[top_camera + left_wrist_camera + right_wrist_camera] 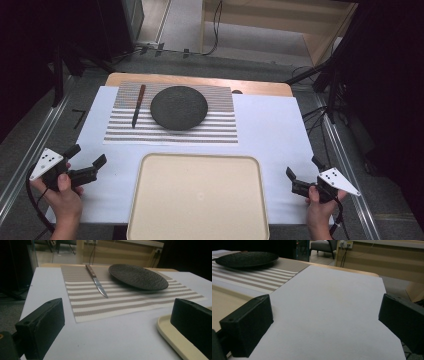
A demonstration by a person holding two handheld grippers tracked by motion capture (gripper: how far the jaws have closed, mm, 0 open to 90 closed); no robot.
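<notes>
Holding both grippers, left (90, 165) and right (302, 176), jaws spread, I judge the knife (138, 105) wants a low, square approach across the worktop (270, 130).

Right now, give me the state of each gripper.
Left gripper: open, holding nothing, above the white table cover beside the beige tray.
Right gripper: open, holding nothing, on the tray's other side.
</notes>
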